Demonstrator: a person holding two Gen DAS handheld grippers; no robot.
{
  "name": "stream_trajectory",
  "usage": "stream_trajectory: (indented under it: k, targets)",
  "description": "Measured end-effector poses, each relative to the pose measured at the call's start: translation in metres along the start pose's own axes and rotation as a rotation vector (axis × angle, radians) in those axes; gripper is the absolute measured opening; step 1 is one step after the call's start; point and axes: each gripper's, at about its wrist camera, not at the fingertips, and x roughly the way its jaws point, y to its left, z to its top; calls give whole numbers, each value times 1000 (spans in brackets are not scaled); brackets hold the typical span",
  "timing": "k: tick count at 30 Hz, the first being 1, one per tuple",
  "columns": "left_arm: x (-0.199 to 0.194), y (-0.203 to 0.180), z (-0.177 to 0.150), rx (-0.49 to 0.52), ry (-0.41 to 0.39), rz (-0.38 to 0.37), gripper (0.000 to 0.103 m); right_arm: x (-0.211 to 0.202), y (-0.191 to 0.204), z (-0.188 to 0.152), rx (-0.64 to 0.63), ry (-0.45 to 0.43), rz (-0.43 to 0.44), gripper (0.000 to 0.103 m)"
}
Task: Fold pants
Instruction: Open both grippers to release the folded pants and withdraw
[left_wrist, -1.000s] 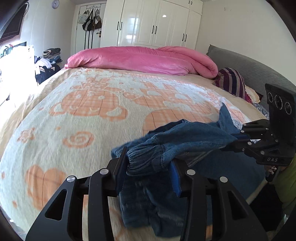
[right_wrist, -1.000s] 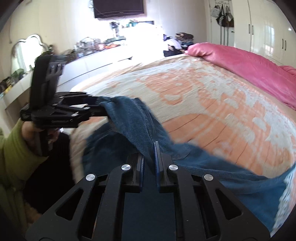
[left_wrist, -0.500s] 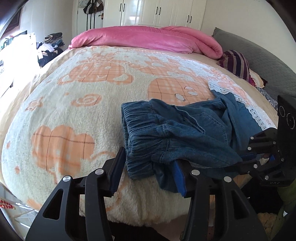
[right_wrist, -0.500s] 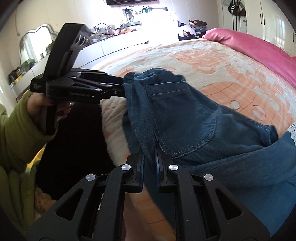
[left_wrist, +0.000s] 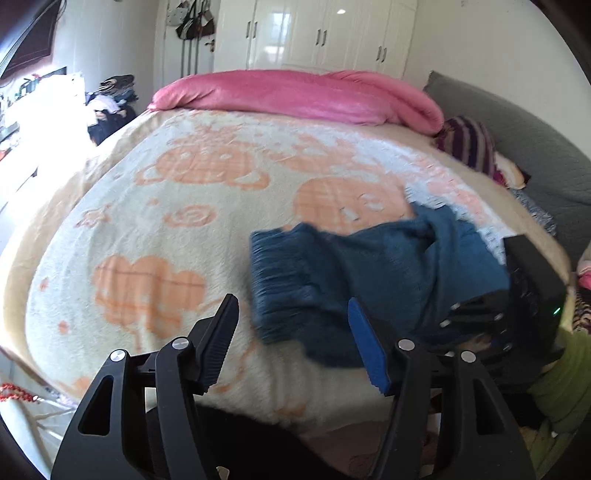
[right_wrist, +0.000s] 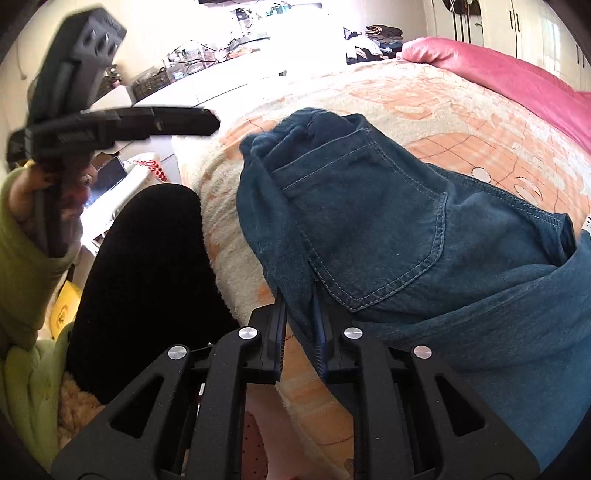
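Note:
Blue denim pants (left_wrist: 369, 280) lie bunched near the front edge of the bed, elastic waistband to the left, a back pocket (right_wrist: 373, 225) facing up. My left gripper (left_wrist: 295, 347) is open and empty, held just in front of the waistband; it also shows in the right wrist view (right_wrist: 207, 122), lifted clear of the pants. My right gripper (right_wrist: 299, 332) is shut on a fold of the pants at their near edge; in the left wrist view it (left_wrist: 480, 314) sits at the right end of the pants.
The bed has a cream and orange fleece blanket (left_wrist: 177, 221). A pink duvet (left_wrist: 295, 96) lies along the far side and a striped pillow (left_wrist: 465, 144) at the right. The person's black-clad leg (right_wrist: 147, 251) stands against the bed's front edge.
My left gripper has let go of the waistband and drawn back and up. The pants have dropped onto the blanket. My right gripper still holds its fold.

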Motion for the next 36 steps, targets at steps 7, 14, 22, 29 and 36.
stream_trajectory:
  k: [7, 14, 22, 29, 36]
  targets:
    - [58, -19, -3, 46, 98, -17, 61, -25, 4, 1, 31, -50, 28, 28]
    - [71, -12, -10, 40, 106, -6, 61, -42, -11, 6, 120, -104, -60, 40]
    - [71, -12, -11, 31, 90, -7, 61, -2, -32, -4, 237, 22, -78, 46]
    - [45, -11, -5, -25, 5, -27, 63, -44, -42, -5, 254, -92, -122, 57]
    - [14, -27, 9, 16, -70, -29, 68, -92, -84, -21, 395, -171, -241, 68]
